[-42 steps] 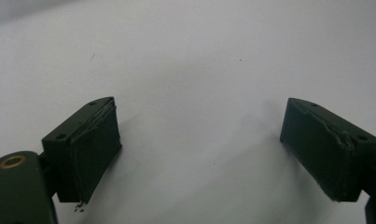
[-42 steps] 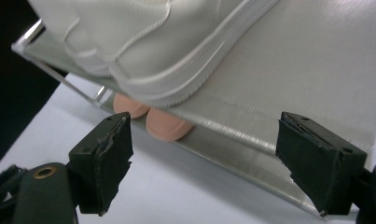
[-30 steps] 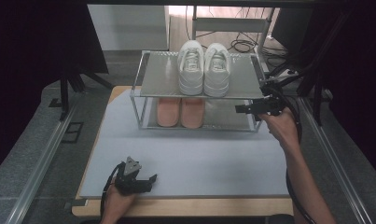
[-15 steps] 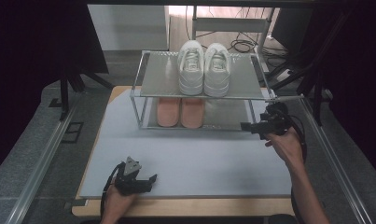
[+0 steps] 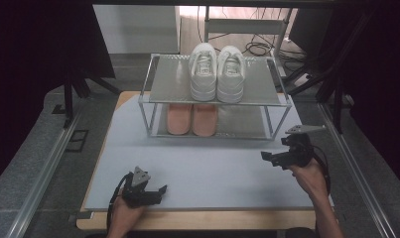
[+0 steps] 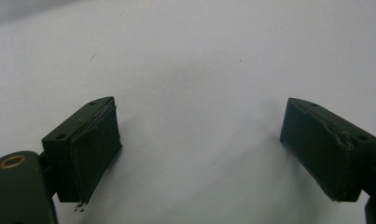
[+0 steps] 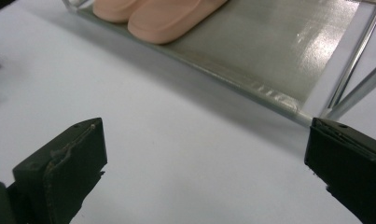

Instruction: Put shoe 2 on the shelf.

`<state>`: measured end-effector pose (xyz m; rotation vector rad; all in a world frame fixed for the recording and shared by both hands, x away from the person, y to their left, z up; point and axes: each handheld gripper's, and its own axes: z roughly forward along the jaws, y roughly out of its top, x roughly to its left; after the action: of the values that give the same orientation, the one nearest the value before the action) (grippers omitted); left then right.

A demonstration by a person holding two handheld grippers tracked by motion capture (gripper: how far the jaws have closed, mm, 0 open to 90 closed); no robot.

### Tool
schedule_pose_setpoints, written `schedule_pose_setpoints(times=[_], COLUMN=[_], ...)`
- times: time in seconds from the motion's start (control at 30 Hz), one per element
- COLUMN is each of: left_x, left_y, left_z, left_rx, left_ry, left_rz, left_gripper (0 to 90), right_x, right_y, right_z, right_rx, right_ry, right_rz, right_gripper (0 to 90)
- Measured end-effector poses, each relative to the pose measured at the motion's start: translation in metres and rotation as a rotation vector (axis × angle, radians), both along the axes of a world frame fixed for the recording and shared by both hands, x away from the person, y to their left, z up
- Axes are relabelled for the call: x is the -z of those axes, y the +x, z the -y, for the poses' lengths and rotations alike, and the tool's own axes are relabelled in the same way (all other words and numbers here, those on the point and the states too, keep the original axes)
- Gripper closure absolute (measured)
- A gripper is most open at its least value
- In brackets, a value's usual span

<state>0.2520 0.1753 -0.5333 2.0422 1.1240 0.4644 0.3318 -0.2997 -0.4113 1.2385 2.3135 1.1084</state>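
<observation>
Table [image 5: 48,168]: you are working at a grey table with rails running along its left and right sides.
Mat [image 5: 207,173]: a pale mat is lying on a wooden board, and both of your grippers are over it.
Rack [image 5: 160,84]: a two-shelf metal rack is standing at the far end of the mat, between your two hands and well beyond them.
White shoes [image 5: 216,72]: a pair is sitting side by side on the top shelf, right of its middle.
Pink slippers [image 5: 191,119]: a pair is lying side by side on the bottom shelf, directly under the white shoes. In the right gripper view they [image 7: 162,16] are showing at the top, on the shelf's metal sheet.
Right gripper [image 5: 265,156]: you are holding it at the right, near the rack's near right leg, pointing left across the mat. Its jaws have just been opening and are now standing wide apart, released, with nothing between them. In the right gripper view [image 7: 204,172] bare mat is lying between the pads, and the bottom shelf's near edge is just beyond.
Left gripper [image 5: 163,190]: you are holding it at the near left edge of the mat, pointing right, well apart from the rack. In the left gripper view [image 6: 199,154] its jaws are standing wide apart, released, over bare mat.
</observation>
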Motion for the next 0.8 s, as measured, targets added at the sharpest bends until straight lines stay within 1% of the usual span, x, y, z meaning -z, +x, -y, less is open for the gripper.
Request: schedule_pose_setpoints(times=[0.07, 0.3, 0.37, 0.63, 0.8], left_x=[0.000, 0.000, 0.000, 0.001, 0.001], left_y=[0.000, 0.000, 0.000, -0.001, -0.001], left_z=[0.000, 0.000, 0.000, 0.000, 0.000], left_rx=[0.000, 0.000, 0.000, -0.002, -0.003], left_ry=[-0.001, -0.002, -0.002, -0.006, -0.006], left_rz=[0.000, 0.003, 0.004, 0.005, 0.006], left_gripper=[11.3, 11.3, 11.3, 11.3, 11.3], right_x=[0.007, 0.030, 0.037, 0.064, 0.080], right_y=[-0.004, -0.017, -0.021, -0.033, -0.039], right_z=[0.001, 0.008, 0.009, 0.012, 0.012], right_rx=[0.002, 0.030, 0.037, 0.058, 0.070], right_ry=[-0.004, 0.046, 0.048, 0.024, 0.001], right_rz=[0.010, 0.034, 0.036, 0.068, 0.078], right_gripper=[0.0, 0.0, 0.0, 0.0, 0.0])
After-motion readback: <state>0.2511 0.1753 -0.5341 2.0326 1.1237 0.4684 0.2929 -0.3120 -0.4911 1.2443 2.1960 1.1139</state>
